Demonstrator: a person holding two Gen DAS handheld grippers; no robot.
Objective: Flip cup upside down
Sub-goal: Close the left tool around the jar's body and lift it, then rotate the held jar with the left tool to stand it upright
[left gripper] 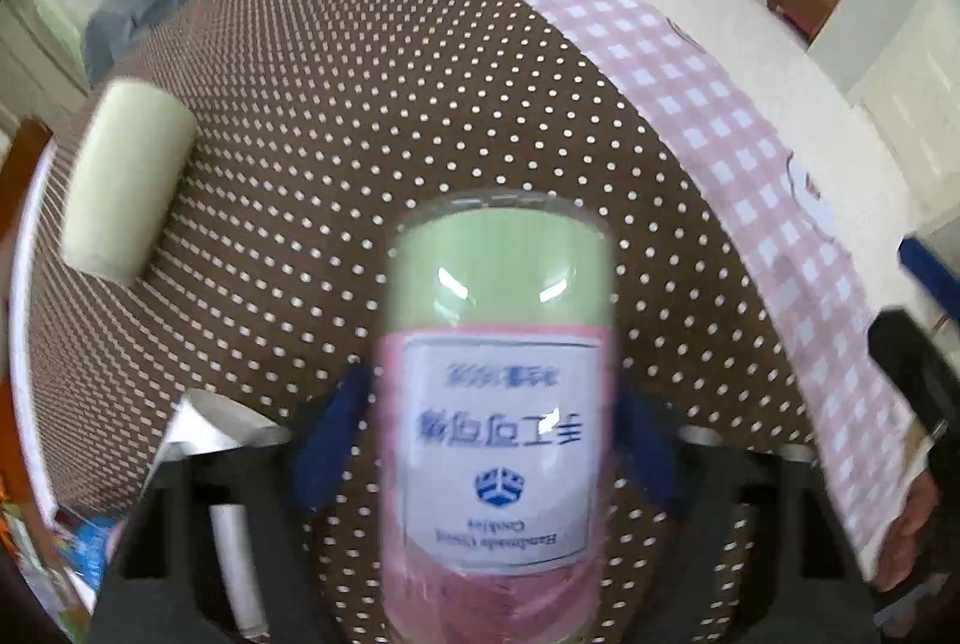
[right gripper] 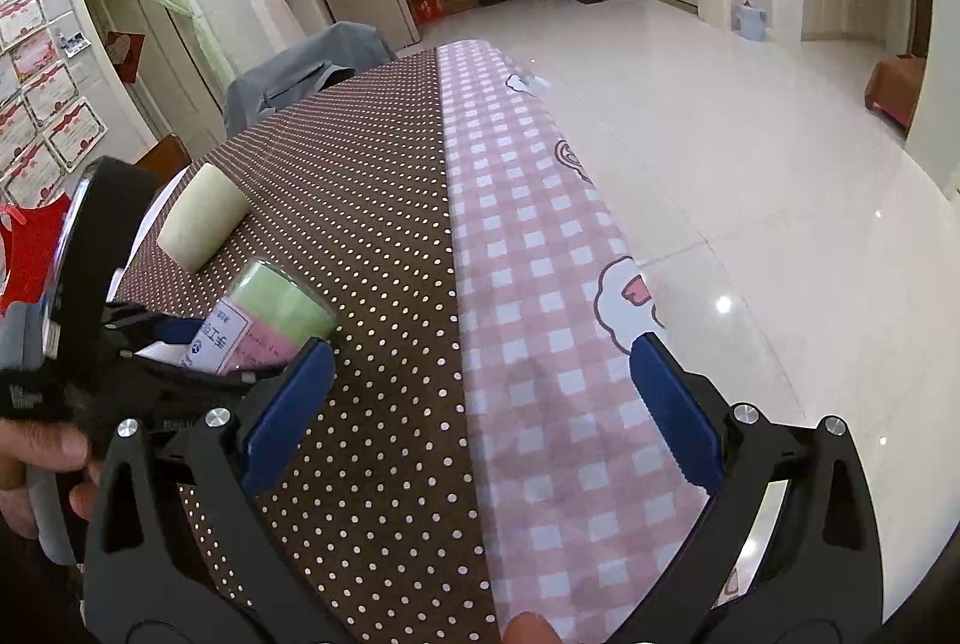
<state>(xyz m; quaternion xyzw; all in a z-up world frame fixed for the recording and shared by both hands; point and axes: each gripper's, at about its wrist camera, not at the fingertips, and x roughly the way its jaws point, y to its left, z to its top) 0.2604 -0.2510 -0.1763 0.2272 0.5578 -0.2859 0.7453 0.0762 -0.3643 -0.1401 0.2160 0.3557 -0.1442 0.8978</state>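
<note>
The cup (left gripper: 498, 404) is a clear plastic cup with green and pink filling and a white label whose print reads upside down. My left gripper (left gripper: 492, 440) is shut on it, blue pads on both its sides, holding it above the brown dotted tablecloth (left gripper: 360, 104). In the right wrist view the cup (right gripper: 270, 320) lies tilted in the left gripper at the left. My right gripper (right gripper: 480, 404) is open and empty over the seam between the brown cloth and the pink checked cloth (right gripper: 540, 344).
A pale green roll (left gripper: 126, 182) lies on the brown cloth at the left; it also shows in the right wrist view (right gripper: 201, 221). A grey garment (right gripper: 300, 74) hangs over a chair at the table's far end. The table edge and white floor (right gripper: 750, 164) lie to the right.
</note>
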